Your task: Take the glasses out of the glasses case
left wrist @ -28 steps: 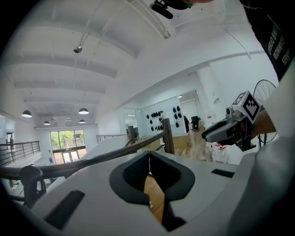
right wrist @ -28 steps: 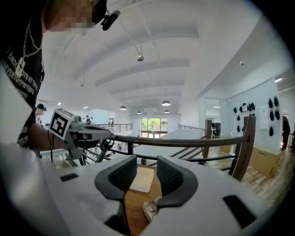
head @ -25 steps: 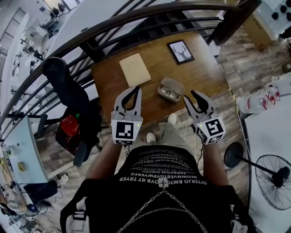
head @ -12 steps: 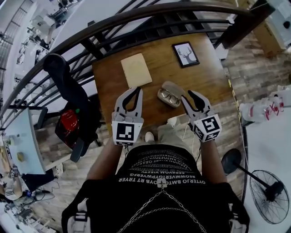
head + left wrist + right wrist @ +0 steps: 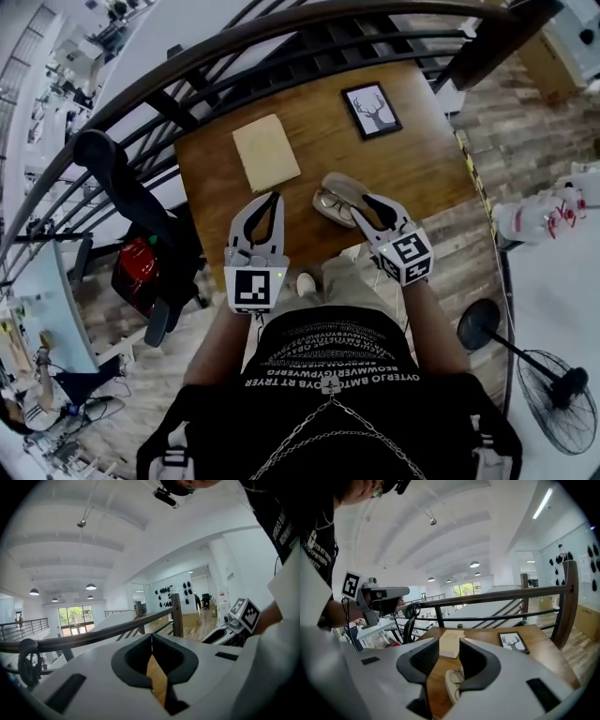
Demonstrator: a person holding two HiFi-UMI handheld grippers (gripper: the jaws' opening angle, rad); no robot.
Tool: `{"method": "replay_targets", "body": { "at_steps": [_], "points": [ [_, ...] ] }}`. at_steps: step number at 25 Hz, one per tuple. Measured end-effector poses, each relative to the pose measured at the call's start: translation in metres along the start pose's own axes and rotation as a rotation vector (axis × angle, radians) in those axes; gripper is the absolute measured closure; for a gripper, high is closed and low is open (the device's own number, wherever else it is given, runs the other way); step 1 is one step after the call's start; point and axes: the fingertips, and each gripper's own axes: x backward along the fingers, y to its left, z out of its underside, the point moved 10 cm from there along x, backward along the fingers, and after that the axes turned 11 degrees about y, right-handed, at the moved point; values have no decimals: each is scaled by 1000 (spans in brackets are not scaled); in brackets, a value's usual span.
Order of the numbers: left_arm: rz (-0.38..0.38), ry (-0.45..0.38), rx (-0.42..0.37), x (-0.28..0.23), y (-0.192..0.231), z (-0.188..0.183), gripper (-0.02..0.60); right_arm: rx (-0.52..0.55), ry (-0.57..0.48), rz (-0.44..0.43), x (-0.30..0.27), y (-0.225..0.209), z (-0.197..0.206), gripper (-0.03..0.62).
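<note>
The beige glasses case (image 5: 334,187) lies open on the wooden table (image 5: 412,169), with the glasses (image 5: 330,201) resting in it. My right gripper (image 5: 364,204) is at the case's right side, its jaws a little apart and empty; from this frame I cannot tell if it touches the case. In the right gripper view the case (image 5: 449,686) and glasses (image 5: 456,676) show low between the jaws of the right gripper (image 5: 450,644). My left gripper (image 5: 274,195) hovers over the table's near edge, left of the case, with its tips together. In its own view the left gripper (image 5: 151,637) frames only a strip of wood.
A beige pad (image 5: 266,152) lies at the table's far left and a framed deer picture (image 5: 370,110) at its far right. A dark railing (image 5: 281,37) curves behind the table. A black office chair (image 5: 122,187) stands left, a floor fan (image 5: 553,384) right.
My right gripper has moved left and forward, from beside the case to right at its right side. The left gripper has stayed shut and in place relative to the table.
</note>
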Motion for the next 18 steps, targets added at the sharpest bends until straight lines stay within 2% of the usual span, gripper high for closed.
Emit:
{"method": "replay_targets", "body": {
  "at_steps": [5, 18],
  "points": [
    [11, 24, 30, -12, -7, 11, 552, -18, 49, -25, -16, -10, 15, 461],
    [30, 54, 32, -30, -24, 38, 552, -27, 166, -67, -69, -32, 62, 461]
  ]
}}
